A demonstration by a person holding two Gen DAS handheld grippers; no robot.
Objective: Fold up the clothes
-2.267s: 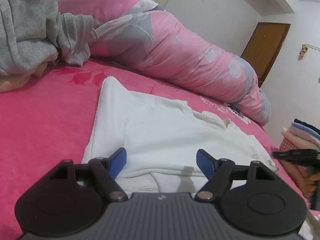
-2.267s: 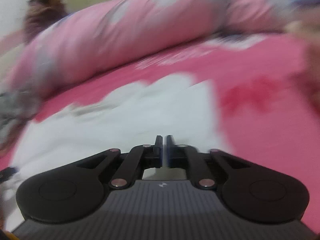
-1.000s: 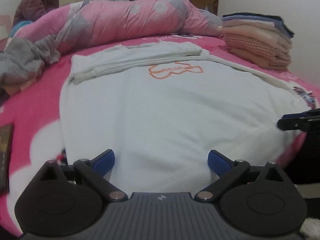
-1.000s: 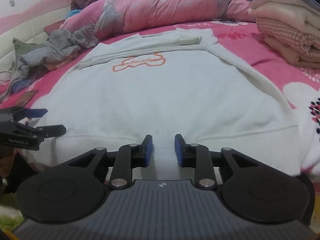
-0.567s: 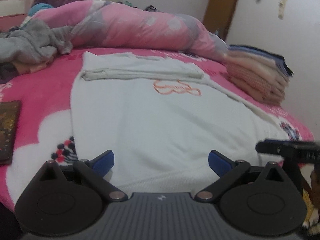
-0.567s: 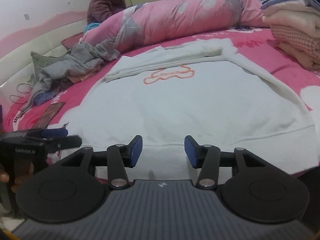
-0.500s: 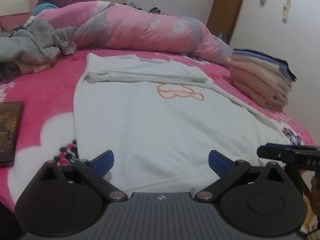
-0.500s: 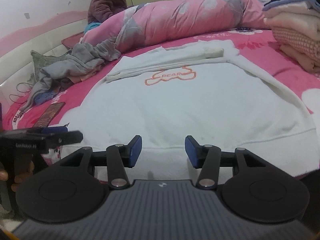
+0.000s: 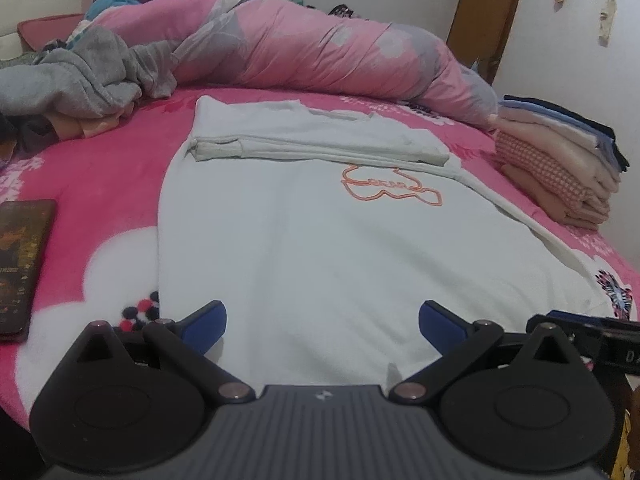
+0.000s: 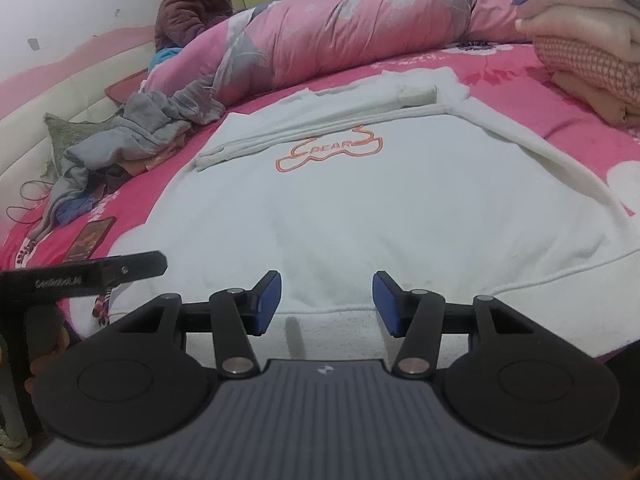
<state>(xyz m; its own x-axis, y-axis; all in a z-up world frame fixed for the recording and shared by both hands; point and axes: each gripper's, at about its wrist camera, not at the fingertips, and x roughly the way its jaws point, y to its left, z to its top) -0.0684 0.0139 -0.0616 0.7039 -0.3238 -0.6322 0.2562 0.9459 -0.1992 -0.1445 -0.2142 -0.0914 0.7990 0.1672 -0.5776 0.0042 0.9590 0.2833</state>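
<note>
A white sweatshirt (image 9: 340, 248) with an orange outline logo (image 9: 392, 190) lies flat on the pink bed, hem towards me. Its sleeves (image 9: 312, 144) are folded across the far end. My left gripper (image 9: 322, 322) hovers wide open over the hem's left part, with nothing pinched. My right gripper (image 10: 326, 304) sits just above the hem's middle. Its jaws are opening, the blue pads (image 10: 268, 300) stand apart, and only the flat cloth (image 10: 380, 200) lies below them. Each gripper shows at the edge of the other's view: the right one (image 9: 592, 328), the left one (image 10: 100, 272).
A stack of folded clothes (image 9: 560, 168) stands at the right of the bed. A rolled pink duvet (image 9: 320, 56) lies along the far side, a grey clothes heap (image 9: 80, 76) at far left. A dark phone (image 9: 20, 264) lies left of the sweatshirt. A person (image 10: 192, 4) sits far back.
Both grippers came from the sweatshirt's far end to its hem at the bed's near edge. The right jaws went from shut to apart. The left view rose a little and rolled.
</note>
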